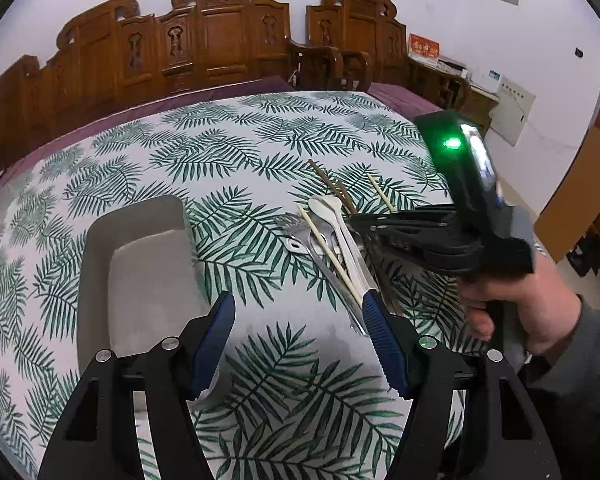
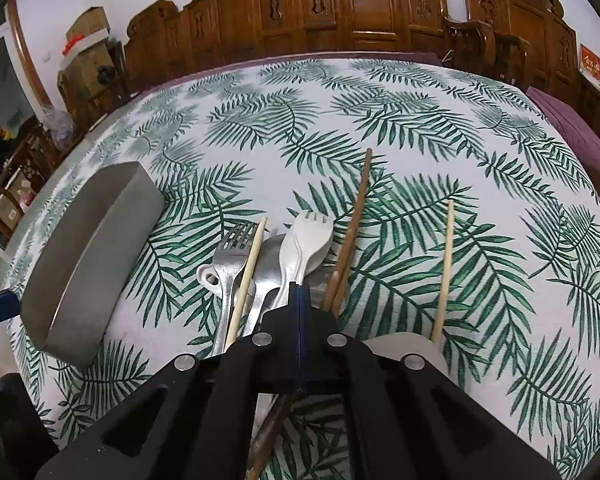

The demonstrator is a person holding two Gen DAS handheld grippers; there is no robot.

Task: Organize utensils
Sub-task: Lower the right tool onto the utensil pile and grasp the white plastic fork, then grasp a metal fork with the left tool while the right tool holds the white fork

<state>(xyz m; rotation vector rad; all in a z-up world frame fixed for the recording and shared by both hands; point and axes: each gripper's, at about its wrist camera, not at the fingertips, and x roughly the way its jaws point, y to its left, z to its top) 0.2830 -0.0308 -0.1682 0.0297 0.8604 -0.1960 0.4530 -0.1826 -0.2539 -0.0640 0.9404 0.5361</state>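
Green palm-frond print on a white tablecloth (image 2: 380, 120); grey tray (image 1: 140, 264) left of the blue-padded jaws; white spork (image 2: 306, 236), silver fork (image 2: 232, 248), pale chopstick (image 2: 446, 264).

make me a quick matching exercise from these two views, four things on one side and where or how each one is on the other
Things:
1. grey tray
2. white spork
3. pale chopstick
4. left gripper

Descriptions:
A. lies alone, right of the pile in the right wrist view
B. fingers apart, nothing between them
C. empty, left of the pile
D. on top of the pile, just ahead of the shut right gripper

Pairs: 1-C, 2-D, 3-A, 4-B
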